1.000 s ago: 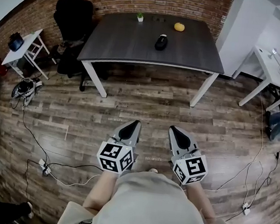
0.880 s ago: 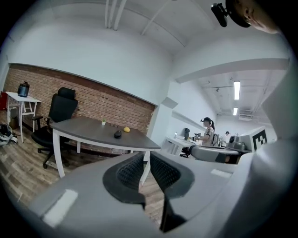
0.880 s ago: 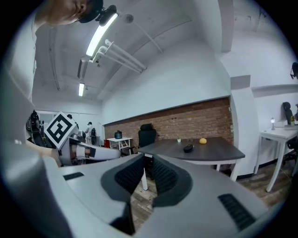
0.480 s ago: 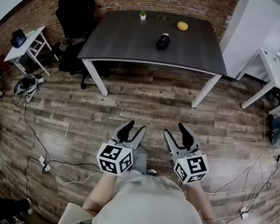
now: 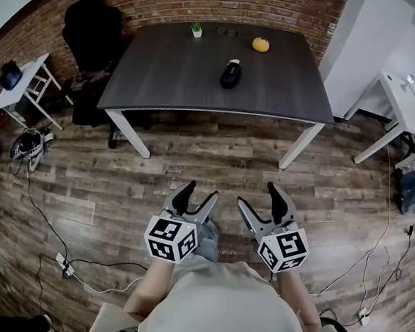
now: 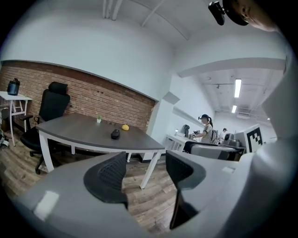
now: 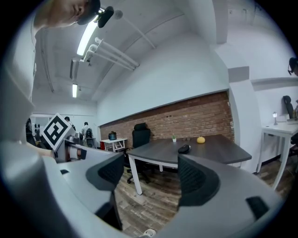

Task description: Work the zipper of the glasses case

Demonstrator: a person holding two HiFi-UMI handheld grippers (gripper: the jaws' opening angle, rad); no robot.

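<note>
Having just opened, empty, left gripper (image 5: 199, 192) and right gripper (image 5: 259, 196) face the glasses case (image 5: 231, 73) lying end-on

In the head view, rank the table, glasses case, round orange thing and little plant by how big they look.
1. table
2. glasses case
3. round orange thing and little plant: about alike, too close to rank.
</note>
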